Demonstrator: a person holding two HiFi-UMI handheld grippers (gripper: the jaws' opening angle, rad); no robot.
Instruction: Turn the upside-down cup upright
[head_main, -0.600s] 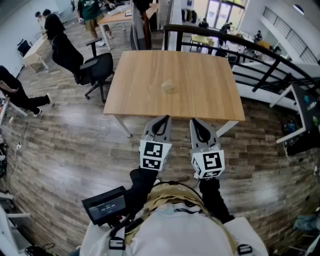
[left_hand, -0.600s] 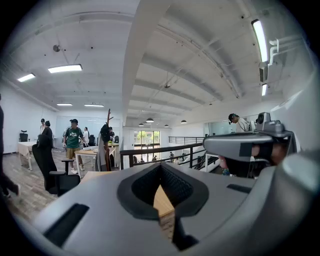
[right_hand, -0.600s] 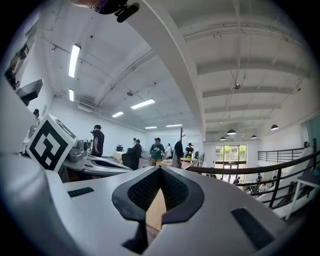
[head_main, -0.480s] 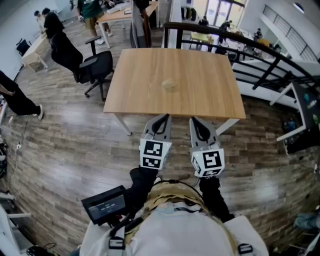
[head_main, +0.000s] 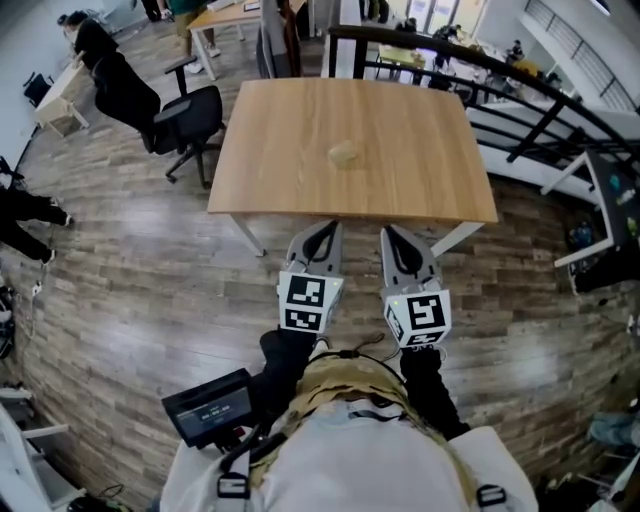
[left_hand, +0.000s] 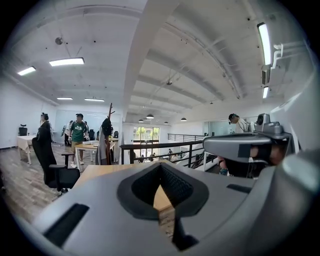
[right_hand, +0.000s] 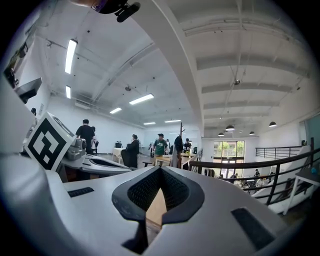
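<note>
A small tan cup (head_main: 344, 153) sits near the middle of the wooden table (head_main: 420, 190); it looks like a low dome, too small to make out its rim. My left gripper (head_main: 325, 233) and right gripper (head_main: 392, 236) hang side by side over the floor, just short of the table's near edge and well away from the cup. Both are shut with nothing between the jaws. In the left gripper view the left gripper (left_hand: 161, 166) shows the tabletop (left_hand: 100, 171) ahead. In the right gripper view the right gripper (right_hand: 160, 170) points level into the room; the cup is hidden in both gripper views.
A black office chair (head_main: 190, 110) stands at the table's left corner. A black railing (head_main: 520, 90) runs behind and to the right of the table. Other desks and people (head_main: 90, 40) are at the far left. Wood-plank floor (head_main: 130, 280) surrounds the table.
The table has come a little nearer and lower in the head view. Both grippers keep their pose and stay shut. A person at the left edge has moved further out of view.
</note>
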